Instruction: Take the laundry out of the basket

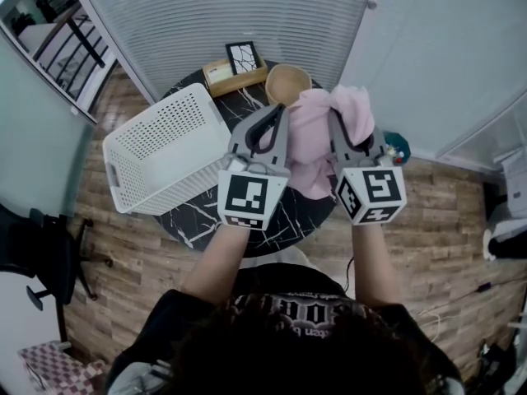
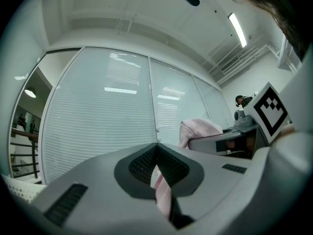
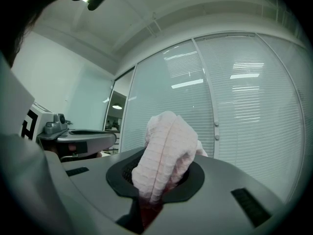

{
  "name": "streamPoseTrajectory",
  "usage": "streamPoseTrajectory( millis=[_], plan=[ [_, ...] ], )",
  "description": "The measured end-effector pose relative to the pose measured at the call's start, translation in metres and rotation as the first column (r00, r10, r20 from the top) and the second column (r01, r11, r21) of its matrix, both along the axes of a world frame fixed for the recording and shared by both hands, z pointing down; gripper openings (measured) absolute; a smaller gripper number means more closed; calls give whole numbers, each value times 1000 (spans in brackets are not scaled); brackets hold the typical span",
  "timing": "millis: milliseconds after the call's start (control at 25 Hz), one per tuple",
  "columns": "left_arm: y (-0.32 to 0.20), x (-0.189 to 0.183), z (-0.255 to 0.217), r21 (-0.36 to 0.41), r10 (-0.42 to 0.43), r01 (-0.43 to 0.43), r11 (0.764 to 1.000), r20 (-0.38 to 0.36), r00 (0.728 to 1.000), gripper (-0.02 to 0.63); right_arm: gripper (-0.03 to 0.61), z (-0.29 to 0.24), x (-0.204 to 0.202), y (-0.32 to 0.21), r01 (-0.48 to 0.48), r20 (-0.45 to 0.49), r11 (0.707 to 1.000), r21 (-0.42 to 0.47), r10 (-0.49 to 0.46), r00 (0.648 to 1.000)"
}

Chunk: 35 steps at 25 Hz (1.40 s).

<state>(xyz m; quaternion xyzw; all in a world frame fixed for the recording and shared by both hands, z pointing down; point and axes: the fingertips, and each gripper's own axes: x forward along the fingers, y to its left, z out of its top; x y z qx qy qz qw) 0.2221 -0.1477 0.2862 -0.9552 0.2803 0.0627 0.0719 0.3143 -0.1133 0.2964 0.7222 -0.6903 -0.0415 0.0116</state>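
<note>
A pink waffle-weave towel [image 1: 309,142] hangs between my two grippers above the round black marble table [image 1: 206,220]. My left gripper [image 1: 277,115] is shut on a thin edge of the towel [image 2: 163,195]. A thick bunch of the same cloth [image 3: 164,153] bulges out of my right gripper [image 1: 337,118], which is shut on it. In the left gripper view the towel [image 2: 198,129] also shows beside the right gripper [image 2: 230,143]. The white perforated laundry basket [image 1: 169,130] sits tilted on the table's left side, its inside bare.
Behind the towel stand a wooden bowl [image 1: 287,82] and a wooden tray [image 1: 222,76] with a small framed picture [image 1: 243,56]. Window blinds [image 1: 230,6] close off the back. A dark chair [image 1: 41,253] stands at the left on the wooden floor.
</note>
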Motion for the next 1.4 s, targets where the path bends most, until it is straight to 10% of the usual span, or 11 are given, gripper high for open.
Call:
streamPoseTrajectory(
  millis=[1400],
  plan=[
    [1, -8, 30, -54, -21, 22, 998, 22, 1000, 0, 69, 38, -14, 8, 15, 29, 999, -42, -13, 999]
  ],
)
